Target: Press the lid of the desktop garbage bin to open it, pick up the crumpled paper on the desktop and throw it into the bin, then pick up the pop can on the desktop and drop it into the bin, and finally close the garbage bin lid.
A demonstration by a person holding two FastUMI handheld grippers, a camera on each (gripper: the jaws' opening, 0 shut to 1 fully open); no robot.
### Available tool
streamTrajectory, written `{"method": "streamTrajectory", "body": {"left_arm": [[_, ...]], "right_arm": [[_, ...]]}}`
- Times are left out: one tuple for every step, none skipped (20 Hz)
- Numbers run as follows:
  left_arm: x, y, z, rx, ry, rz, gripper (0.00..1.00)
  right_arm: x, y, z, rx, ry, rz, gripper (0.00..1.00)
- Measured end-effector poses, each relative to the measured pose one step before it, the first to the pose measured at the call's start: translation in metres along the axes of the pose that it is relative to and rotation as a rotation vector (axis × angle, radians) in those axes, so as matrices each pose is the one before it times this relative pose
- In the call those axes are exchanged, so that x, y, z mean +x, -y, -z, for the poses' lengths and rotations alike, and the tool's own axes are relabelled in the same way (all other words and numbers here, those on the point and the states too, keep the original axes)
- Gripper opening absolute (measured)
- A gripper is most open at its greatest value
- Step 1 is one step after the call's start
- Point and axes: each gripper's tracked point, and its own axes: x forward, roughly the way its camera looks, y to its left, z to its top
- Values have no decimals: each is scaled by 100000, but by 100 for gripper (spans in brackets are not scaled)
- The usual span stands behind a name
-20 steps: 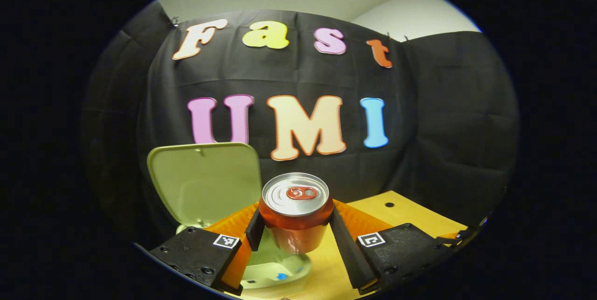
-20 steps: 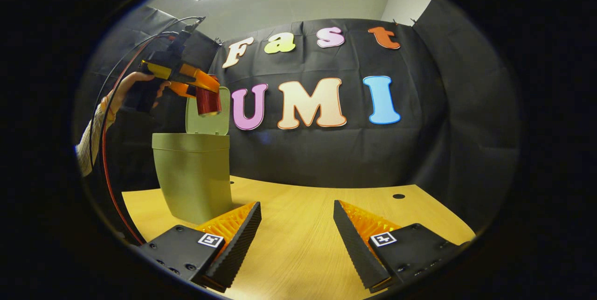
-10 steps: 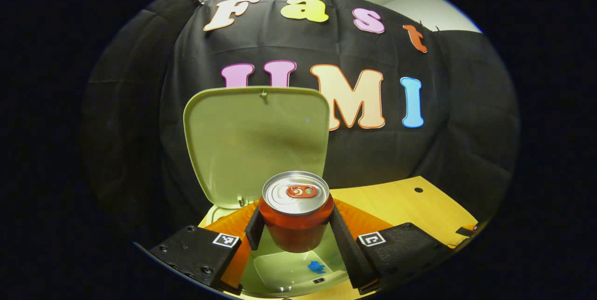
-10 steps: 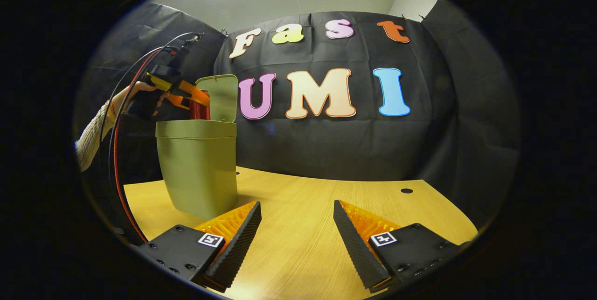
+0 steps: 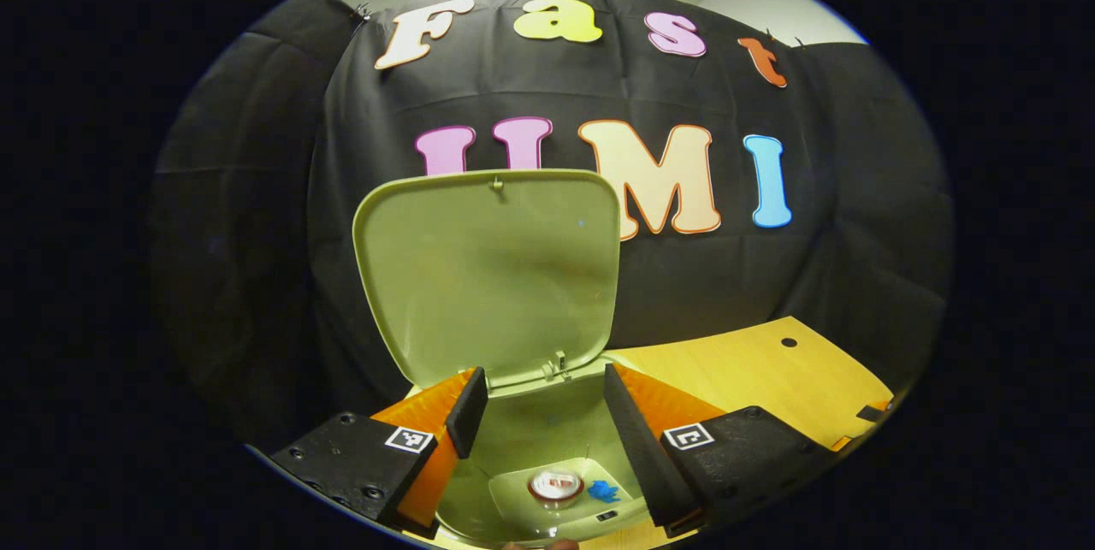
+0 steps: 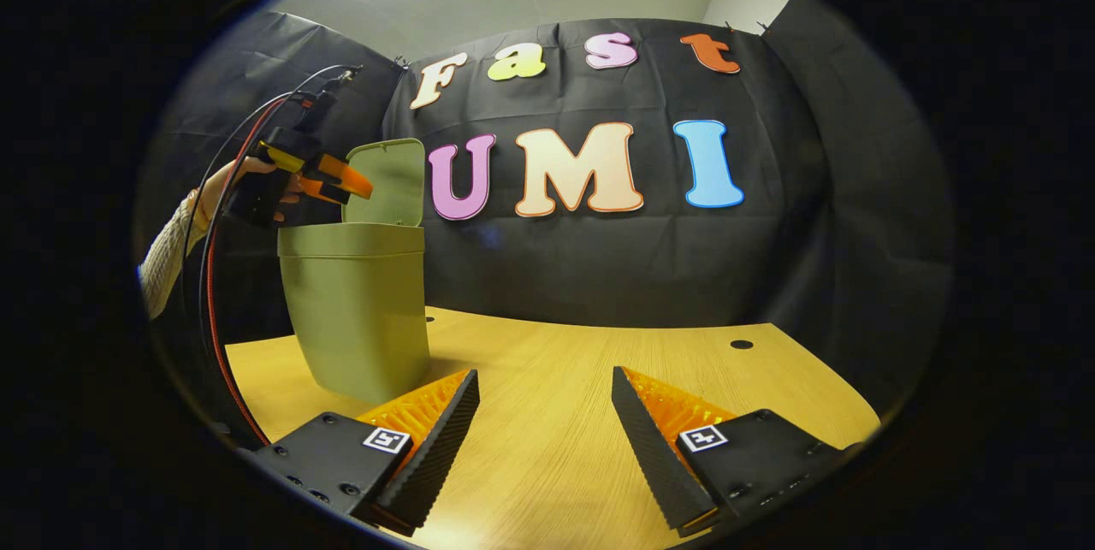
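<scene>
Left gripper (image 5: 537, 413) hangs spread and empty over the bin (image 6: 358, 310), lid (image 5: 489, 272) upright; the can (image 5: 556, 486) lies at its bottom beside a blue scrap (image 5: 603, 492), perhaps the paper. Right gripper (image 6: 545, 413) gapes above the desk (image 6: 547, 362).

Pale olive-green bin (image 6: 358, 310) and matching raised lid (image 5: 489, 272), ahead of the left hand-held gripper (image 5: 539, 409). Inside, below its fingers: pop can (image 5: 556, 486), silver top with red tab, beside a blue scrap (image 5: 604, 492). Light yellow wood-grain surface (image 6: 556, 413). Cream knitted sleeve (image 6: 162, 263); red and black cables (image 6: 210, 276).
</scene>
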Motion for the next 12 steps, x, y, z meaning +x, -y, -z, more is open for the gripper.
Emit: {"method": "streamTrajectory", "body": {"left_arm": [[-261,-5,-725,1441,1705,-823,84],[-136,93,-816,1818,1485,-527,82],[-265,77,-699,1774,1468,-853,82],[-61,-117,-954,1362,1530,-1230,82],[-78,10,-840,1041,1361,-699,82],[70,-58,-1034,-244,1360,-877,83],[-54,-54,-1065,-585,1182,-149,82],[114,-104,-1205,-541,1432,-81,83],[184,-253,-1121,-685,1405,-671,83],[339,-226,-1321,-651,1819,-805,82],[249,-377,-1205,67,1701,-917,82],[467,-559,-1144,374,1188,-1398,83]], "right_arm": [[-57,49,-177,-186,165,-51,98],[-137,56,-103,-185,176,123,98],[-40,0,7,-243,128,-24,98],[-112,2,-10,-415,142,-85,98],[-6,37,-116,-387,130,40,98],[-7,81,-39,-194,239,98,98],[-110,85,-190,16,313,135,98],[23,149,-235,197,237,242,98],[-67,194,25,185,193,388,98],[56,206,39,143,173,433,98],[32,184,103,166,-143,536,98],[-3,140,212,63,-414,375,98]]}}
